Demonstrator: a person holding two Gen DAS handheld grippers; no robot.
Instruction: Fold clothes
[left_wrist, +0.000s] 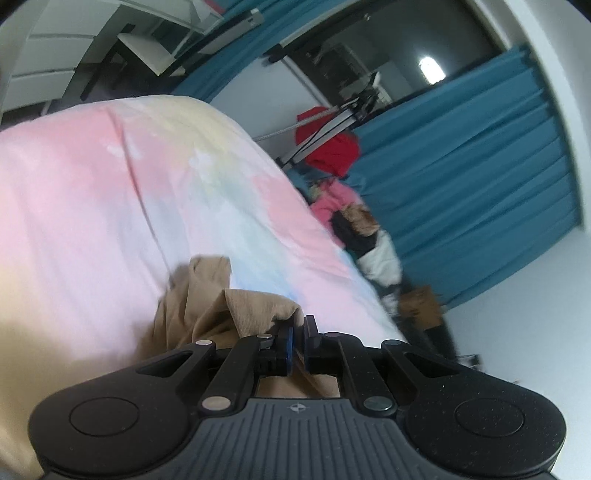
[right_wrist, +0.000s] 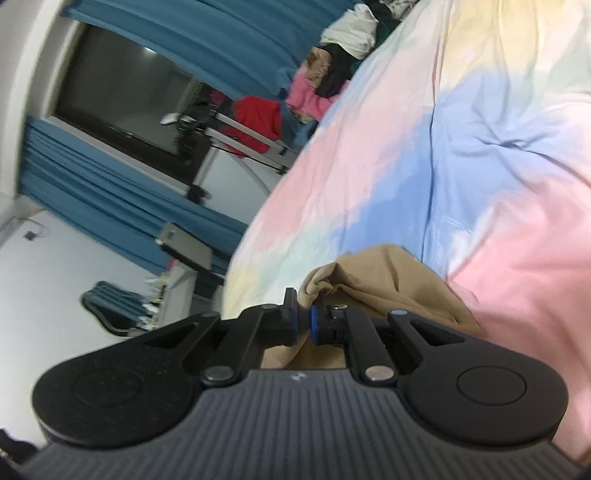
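Observation:
A tan corduroy garment (left_wrist: 207, 306) lies bunched on the pastel bed cover (left_wrist: 92, 192). My left gripper (left_wrist: 298, 334) is shut on a fold of it, the cloth pinched between the blue pads and hanging below the fingers. In the right wrist view the same tan garment (right_wrist: 388, 280) rises from the bed cover (right_wrist: 480, 155) into my right gripper (right_wrist: 303, 319), which is shut on another bunched edge. Both views are tilted and blurred. How the rest of the garment lies under the grippers is hidden.
A heap of clothes (left_wrist: 347, 210) in pink, black, tan and white sits at the bed's far edge, also in the right wrist view as the heap of clothes (right_wrist: 332, 70). A red garment (left_wrist: 332, 144) hangs on a metal rack. Blue curtains (left_wrist: 480, 166) and a dark window stand behind.

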